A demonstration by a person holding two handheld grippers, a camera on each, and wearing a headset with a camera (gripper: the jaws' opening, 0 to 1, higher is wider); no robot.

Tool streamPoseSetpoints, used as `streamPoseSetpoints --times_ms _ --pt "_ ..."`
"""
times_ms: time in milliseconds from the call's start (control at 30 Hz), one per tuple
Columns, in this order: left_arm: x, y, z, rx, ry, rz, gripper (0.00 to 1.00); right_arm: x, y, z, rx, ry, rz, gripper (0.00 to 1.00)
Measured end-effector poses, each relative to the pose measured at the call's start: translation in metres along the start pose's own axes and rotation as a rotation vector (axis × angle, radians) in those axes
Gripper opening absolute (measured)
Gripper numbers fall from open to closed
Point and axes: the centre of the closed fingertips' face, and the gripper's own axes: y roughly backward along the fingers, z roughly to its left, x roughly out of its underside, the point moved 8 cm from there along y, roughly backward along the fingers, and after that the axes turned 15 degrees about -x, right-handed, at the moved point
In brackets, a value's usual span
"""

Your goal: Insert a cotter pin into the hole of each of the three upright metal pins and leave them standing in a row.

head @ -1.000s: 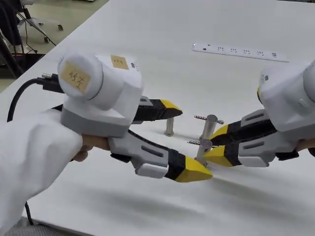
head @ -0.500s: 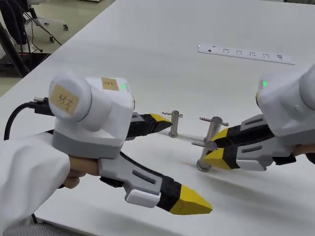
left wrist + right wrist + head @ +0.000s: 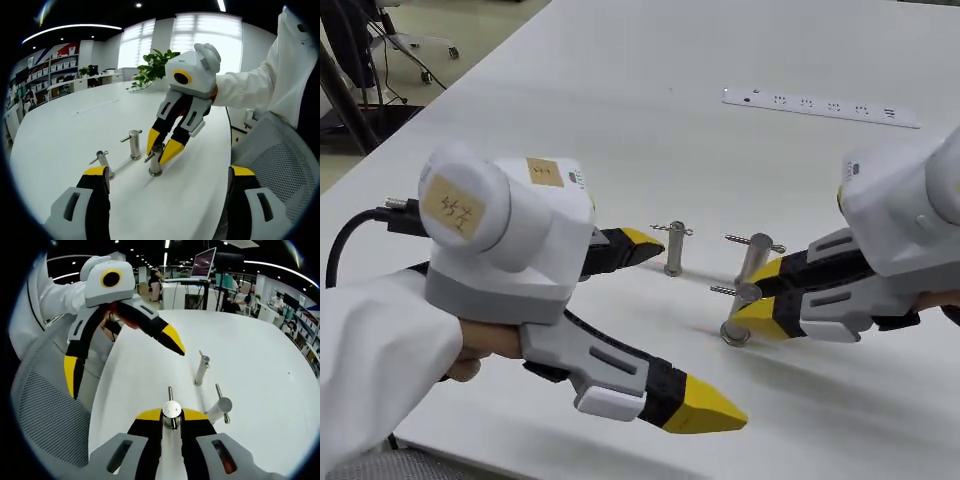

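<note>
Three upright metal pins stand close together on the white table point(image 3: 650, 130). The left pin point(image 3: 674, 250) and the far pin point(image 3: 753, 256) each carry a cotter pin through the top. My right gripper point(image 3: 748, 295) is shut on the near pin point(image 3: 737, 312), which also has a cotter pin through it; the right gripper view shows that pin point(image 3: 171, 411) between its jaws. My left gripper point(image 3: 695, 328) stands wide open, holding nothing, a little short of the left pin point(image 3: 103, 161). In the left gripper view the right gripper point(image 3: 164, 146) clasps the near pin point(image 3: 155, 161).
A white power strip point(image 3: 820, 105) lies far back on the table. The table's near edge runs below my left gripper, and its black cable point(image 3: 350, 235) hangs off the left side. Desks and shelves stand in the room beyond.
My left gripper has drawn back toward me from the left pin, which now shows a cotter pin through its top. My right gripper has stayed shut on the near pin.
</note>
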Motion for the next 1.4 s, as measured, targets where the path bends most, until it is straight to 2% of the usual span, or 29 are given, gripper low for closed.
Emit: streamPoseSetpoints --times_ms 100,200,333,533,633,733,800,867,967,1033,1200,1400 --pt "0.000 0.001 0.001 -0.009 -0.002 0.000 0.98 0.001 0.001 0.001 -0.003 0.011 0.009 0.07" --pt "-0.002 0.002 0.001 -0.011 0.001 -0.003 0.98 0.002 0.008 0.005 -0.027 0.015 -0.017 0.07" --pt "-0.001 0.001 -0.003 0.001 -0.026 0.008 0.98 0.006 0.022 0.007 -0.030 0.037 -0.012 0.07" --pt "-0.002 -0.001 -0.006 0.004 -0.023 0.012 0.98 0.017 0.040 0.004 -0.027 0.030 -0.008 0.07" --pt "-0.001 -0.001 -0.006 0.004 -0.022 0.017 0.98 0.026 0.051 -0.005 -0.003 0.026 -0.004 0.07" --pt "0.000 -0.002 -0.001 -0.041 0.006 0.038 0.98 0.032 0.060 -0.014 0.032 0.014 -0.003 0.07" --pt "0.001 -0.003 0.002 -0.062 0.004 0.042 0.99 0.036 0.064 -0.020 0.050 -0.004 -0.001 0.07" --pt "0.001 -0.002 0.003 -0.067 0.002 0.042 0.99 0.039 0.068 -0.025 0.063 0.013 0.001 0.07" --pt "0.000 -0.003 0.004 -0.064 0.013 0.045 0.99 0.043 0.071 -0.030 0.056 0.006 -0.014 0.07" --pt "0.000 -0.004 0.003 -0.062 0.011 0.047 0.99 0.045 0.074 -0.035 0.025 0.002 -0.015 0.07" --pt "0.002 -0.006 0.000 -0.047 -0.005 0.065 0.95 0.048 0.072 -0.041 0.024 0.025 -0.003 0.07" --pt "0.004 -0.004 0.000 -0.043 0.006 0.078 0.95 0.051 0.072 -0.048 0.012 0.042 0.006 0.07"
